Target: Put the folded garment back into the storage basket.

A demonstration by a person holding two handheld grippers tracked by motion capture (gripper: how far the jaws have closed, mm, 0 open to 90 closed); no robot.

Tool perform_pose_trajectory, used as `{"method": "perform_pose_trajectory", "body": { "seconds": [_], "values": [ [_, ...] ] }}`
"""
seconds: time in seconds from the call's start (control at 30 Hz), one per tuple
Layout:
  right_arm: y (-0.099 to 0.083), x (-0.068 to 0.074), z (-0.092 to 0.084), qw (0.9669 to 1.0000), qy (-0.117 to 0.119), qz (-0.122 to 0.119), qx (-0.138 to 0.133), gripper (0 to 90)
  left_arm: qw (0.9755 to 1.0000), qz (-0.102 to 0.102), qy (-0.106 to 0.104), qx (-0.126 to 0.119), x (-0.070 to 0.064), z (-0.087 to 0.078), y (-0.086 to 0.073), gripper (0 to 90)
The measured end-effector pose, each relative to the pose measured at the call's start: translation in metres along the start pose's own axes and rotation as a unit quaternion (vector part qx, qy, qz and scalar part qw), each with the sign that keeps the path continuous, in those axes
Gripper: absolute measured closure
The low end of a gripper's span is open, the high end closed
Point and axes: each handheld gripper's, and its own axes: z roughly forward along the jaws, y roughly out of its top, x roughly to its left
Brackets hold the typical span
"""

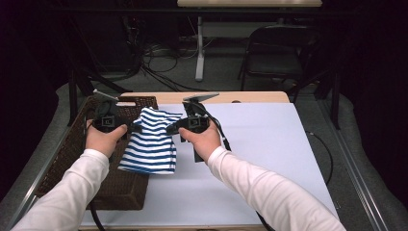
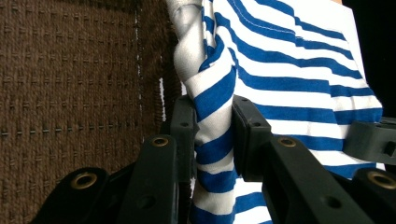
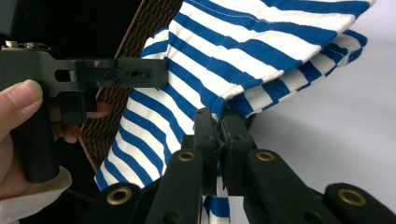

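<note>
Wicker fills our left side: a dark brown woven basket [image 1: 72,144] sits at the table's left edge, partly on the white sheet [image 1: 269,144] that covers the tabletop. Over its right rim we hold our left gripper [image 1: 136,128], jaws clamped on a bunched fold of the blue-and-white striped cloth [image 1: 151,144]; in the left gripper view that fold [image 2: 214,126] is squeezed between the two black jaws, with the basket weave [image 2: 70,93] to one side. The cloth hangs lifted between our two tools, its top edge raised and its lower part draping down onto the sheet just beside the basket. Further right, our right gripper [image 1: 169,129] pinches the cloth's other upper edge; in the right gripper view the jaws stand nearly together on a thin corner of fabric [image 3: 223,109]. Right of that, the sheet lies bare, and a black folding chair [image 1: 274,53] stands beyond the table
</note>
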Motion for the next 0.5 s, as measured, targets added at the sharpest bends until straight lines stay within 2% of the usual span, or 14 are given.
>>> {"method": "perform_pose_trajectory", "body": {
  "seconds": [0.5],
  "values": [
    [0.003, 0.008, 0.015, 1.0000, 0.003, 0.000, -0.004, 87.5, 0.9999, -0.012, -0.001, -0.012, 0.016, -0.006, 0.002, 73.0]
  ]
}}
